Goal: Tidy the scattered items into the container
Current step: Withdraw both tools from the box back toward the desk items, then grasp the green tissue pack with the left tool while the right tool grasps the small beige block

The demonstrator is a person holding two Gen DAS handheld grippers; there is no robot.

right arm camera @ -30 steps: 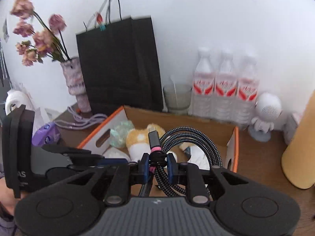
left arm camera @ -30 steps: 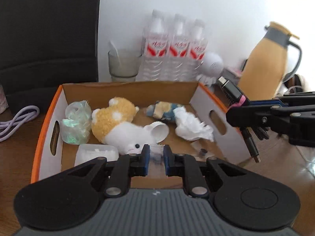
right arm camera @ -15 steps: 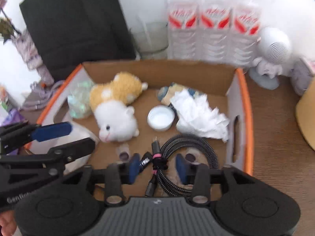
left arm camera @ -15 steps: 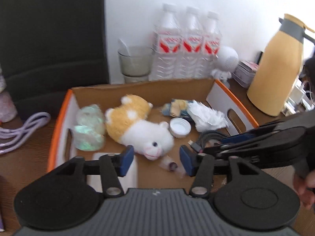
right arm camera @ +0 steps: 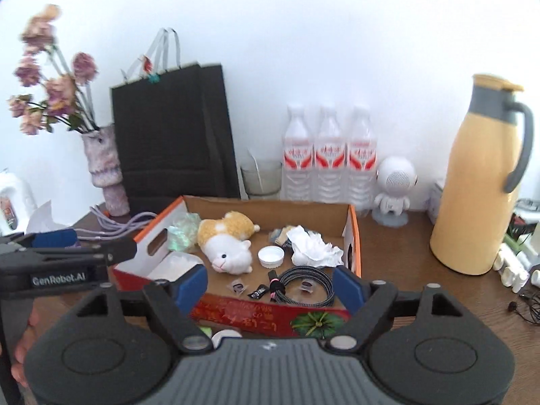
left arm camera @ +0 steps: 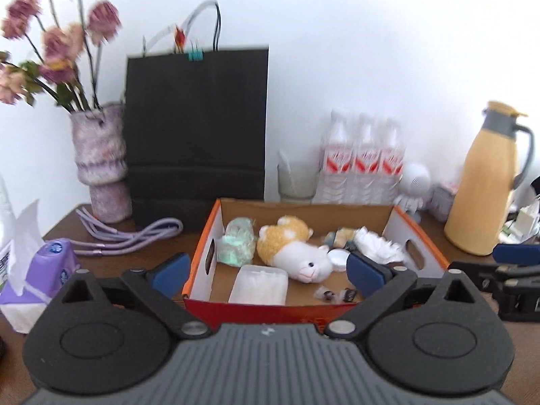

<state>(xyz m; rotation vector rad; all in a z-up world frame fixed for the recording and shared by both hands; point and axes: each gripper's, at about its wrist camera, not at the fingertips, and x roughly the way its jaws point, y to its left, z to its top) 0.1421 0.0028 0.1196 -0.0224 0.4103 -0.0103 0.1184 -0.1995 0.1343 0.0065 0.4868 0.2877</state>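
The cardboard box [left arm camera: 204, 236] [right arm camera: 353, 233] with an orange rim holds a yellow and white plush toy [left arm camera: 292, 248] [right arm camera: 229, 241], a green packet [left arm camera: 236, 241], crumpled tissue [right arm camera: 312, 244], a white cap [right arm camera: 270, 256], a clear plastic case [left arm camera: 259, 283] and small wrapped bits [left arm camera: 325, 294] [right arm camera: 238, 287]. A coiled black braided cable [right arm camera: 303, 285] lies loose in the box's near right corner. My left gripper [left arm camera: 266, 275] hangs just short of the near wall, its jaws opening with nothing between them. My right gripper [right arm camera: 270, 287] is likewise back from the box, jaws opening and empty.
Behind the box stand a black paper bag [left arm camera: 195, 125], a vase of flowers [left arm camera: 101, 162], a glass [left arm camera: 297, 179], three water bottles [right arm camera: 329, 158], a white robot figure [right arm camera: 395, 185] and a yellow jug [right arm camera: 479, 182]. A tissue pack [left arm camera: 40, 270] and purple cord [left arm camera: 135, 236] lie left.
Both grippers opened wide and drew back from the box. The right one let go of the cable, which now lies coiled in the box; the left one released a small wrapped piece there.
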